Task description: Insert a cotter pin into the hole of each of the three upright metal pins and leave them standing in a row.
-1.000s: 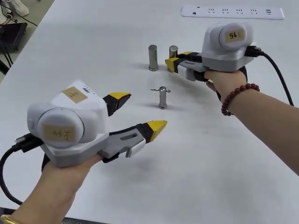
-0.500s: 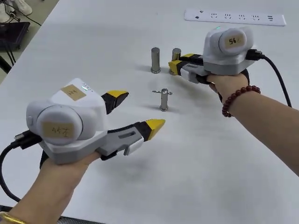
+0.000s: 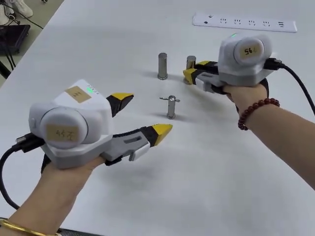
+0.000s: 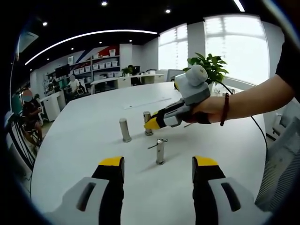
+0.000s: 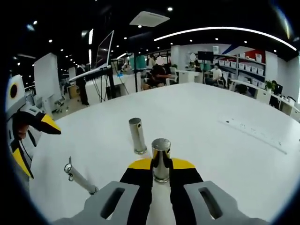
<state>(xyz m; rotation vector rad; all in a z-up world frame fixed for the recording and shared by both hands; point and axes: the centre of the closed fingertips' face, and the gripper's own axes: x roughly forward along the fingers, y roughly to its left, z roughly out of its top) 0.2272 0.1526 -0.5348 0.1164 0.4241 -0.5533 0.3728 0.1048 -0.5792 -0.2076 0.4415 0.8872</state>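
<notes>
Tongs first, from the head view: the left tongs point(image 3: 142, 114) hover spread wide and empty over the near part of the white counter point(image 3: 221, 167); the right tongs point(image 3: 190, 74) are closed around the lower part of the held pin point(image 3: 191, 62), which stands upright on the far side; just to its left, apart from it, stands the bare pin point(image 3: 162, 66); nearer the person, between the two hands, stands the front pin point(image 3: 171, 107) with a cotter pin point(image 3: 170, 99) through its top, sticking out on both sides; a white power strip point(image 3: 244, 22) lies along the far edge, well apart from the pins; a black cable point(image 3: 295, 81) trails from the right tongs, and a beaded bracelet point(image 3: 257, 111) sits on that wrist.

Left gripper view: the jaws stand wide apart, gripping no object; the front pin point(image 4: 160, 152) rises ahead of the gap, its cotter pin point(image 4: 153, 145) crosswise, and so stands between these tongs and the two rear pins; beyond it the bare pin point(image 4: 124, 130) is at left and the held pin point(image 4: 147, 121) at right, with the right tongs point(image 4: 151, 125) clamped on it from the right; a potted plant point(image 4: 206, 65) stands behind.

Right gripper view: the jaws press on either side of the held pin point(image 5: 161, 157); the bare pin point(image 5: 137, 135) stands just beyond, to the left; the front pin point(image 5: 82, 180) shows low at left, slanted by the lens; the left tongs point(image 5: 35, 143) sit at the left edge; the power strip point(image 5: 255, 133) lies off to the right.
</notes>
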